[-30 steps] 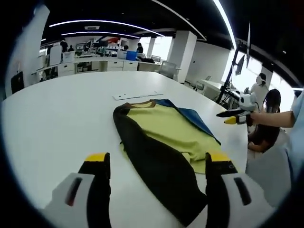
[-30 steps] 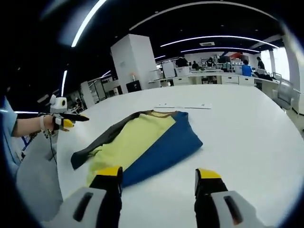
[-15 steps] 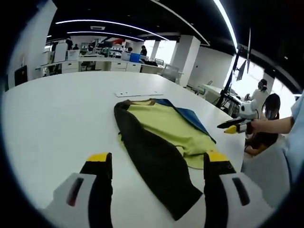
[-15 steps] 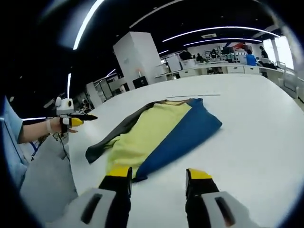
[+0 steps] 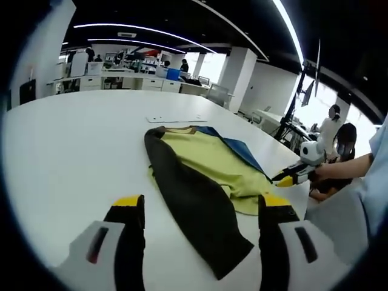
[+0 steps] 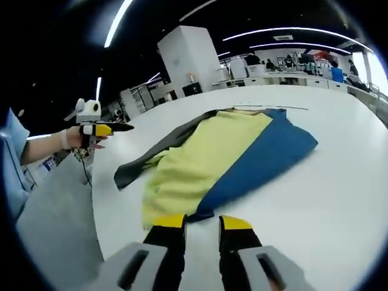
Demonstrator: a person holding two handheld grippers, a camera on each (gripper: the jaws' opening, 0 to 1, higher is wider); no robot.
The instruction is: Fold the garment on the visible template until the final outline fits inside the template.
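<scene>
Right gripper [image 6: 197,223], jaws nearly closed on nothing, is poised at the garment's [image 6: 224,151] near hem on the table [image 6: 339,194]; left gripper [image 5: 197,203] is held wide open. Only one layer could be caught, skewing the fold.

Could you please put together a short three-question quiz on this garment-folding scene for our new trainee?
1. True or false: the garment lies on the white table.
2. Which colour band of the garment lies between the other two? A) blue B) yellow C) black
3. Fill in: in the right gripper view, the right gripper has its yellow-tipped jaws at the garment's near ____ and holds nothing.

Key:
1. True; it lies spread flat on the tabletop.
2. B; yellow runs down the middle, with black on one side and blue on the other.
3. Edge; the jaws stand slightly apart there, while the left gripper is wide open.
</scene>
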